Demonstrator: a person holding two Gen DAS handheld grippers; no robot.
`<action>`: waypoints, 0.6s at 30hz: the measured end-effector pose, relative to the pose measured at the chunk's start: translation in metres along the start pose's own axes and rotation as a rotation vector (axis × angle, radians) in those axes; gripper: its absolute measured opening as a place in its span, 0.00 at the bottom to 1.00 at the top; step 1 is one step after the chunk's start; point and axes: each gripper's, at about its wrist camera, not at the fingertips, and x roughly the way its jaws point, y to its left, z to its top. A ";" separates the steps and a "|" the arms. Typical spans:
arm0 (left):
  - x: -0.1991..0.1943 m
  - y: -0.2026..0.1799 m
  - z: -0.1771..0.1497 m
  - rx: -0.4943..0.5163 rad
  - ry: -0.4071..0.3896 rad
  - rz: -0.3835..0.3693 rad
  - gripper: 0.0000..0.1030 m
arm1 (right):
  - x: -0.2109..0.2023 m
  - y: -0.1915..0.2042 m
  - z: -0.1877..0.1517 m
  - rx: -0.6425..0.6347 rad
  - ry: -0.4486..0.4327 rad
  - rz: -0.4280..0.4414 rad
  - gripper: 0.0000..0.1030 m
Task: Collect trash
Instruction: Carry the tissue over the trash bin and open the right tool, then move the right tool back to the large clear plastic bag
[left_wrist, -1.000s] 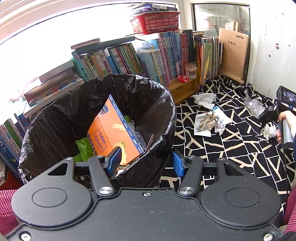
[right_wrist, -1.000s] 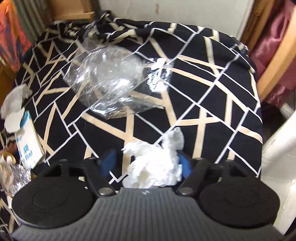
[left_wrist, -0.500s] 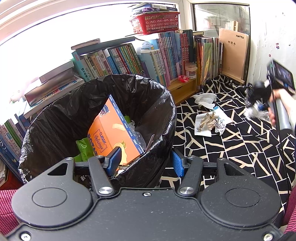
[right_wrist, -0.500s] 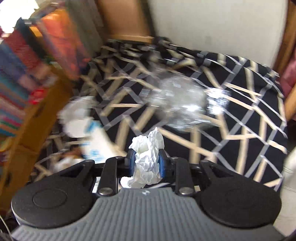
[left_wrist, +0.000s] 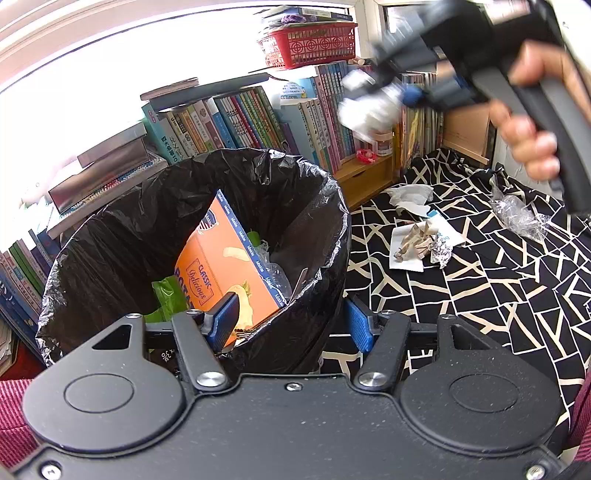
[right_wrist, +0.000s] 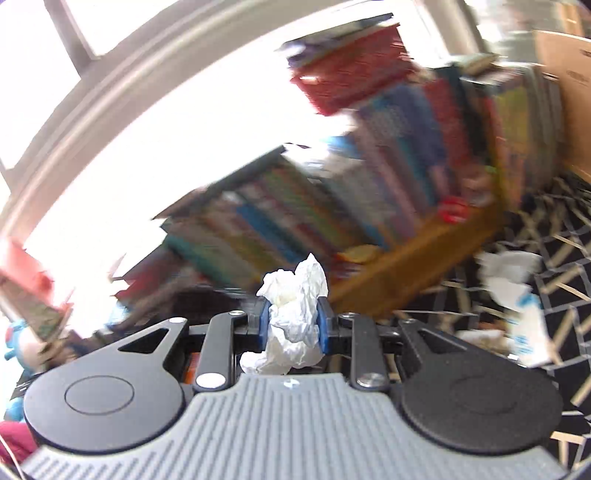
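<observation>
A bin lined with a black bag (left_wrist: 110, 236) holds an orange box (left_wrist: 221, 266) and green packaging. My left gripper (left_wrist: 291, 325) is open and straddles the bin's near rim, one blue pad inside and one outside. My right gripper (right_wrist: 291, 321) is shut on a crumpled white tissue (right_wrist: 295, 317). In the left wrist view that right gripper (left_wrist: 384, 99), held by a hand (left_wrist: 532, 140), is blurred, high up and right of the bin, with the tissue (left_wrist: 365, 114) in it. On the cloth lie a clear plastic wrap (left_wrist: 517, 218), another tissue (left_wrist: 410, 195) and scraps with foil on paper (left_wrist: 421, 243).
A black cloth with cream lines (left_wrist: 480, 302) covers the surface right of the bin. Rows of books (left_wrist: 258, 122) and a red basket (left_wrist: 310, 44) stand behind the bin, under a bright window. A wooden shelf (left_wrist: 365, 173) sits at the cloth's far edge.
My right gripper shut on the white tissue, lifted it off the cloth and swung it up and left towards the bin. My left gripper and the bin stayed still.
</observation>
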 end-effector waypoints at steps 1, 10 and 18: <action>0.000 0.000 0.000 -0.001 0.001 0.000 0.57 | 0.001 0.013 0.002 -0.028 0.005 0.034 0.30; -0.001 -0.001 0.000 0.001 0.000 -0.004 0.57 | 0.034 0.095 -0.012 -0.194 0.109 0.213 0.36; -0.001 -0.001 0.000 0.002 0.000 -0.001 0.57 | 0.047 0.103 -0.032 -0.211 0.178 0.250 0.79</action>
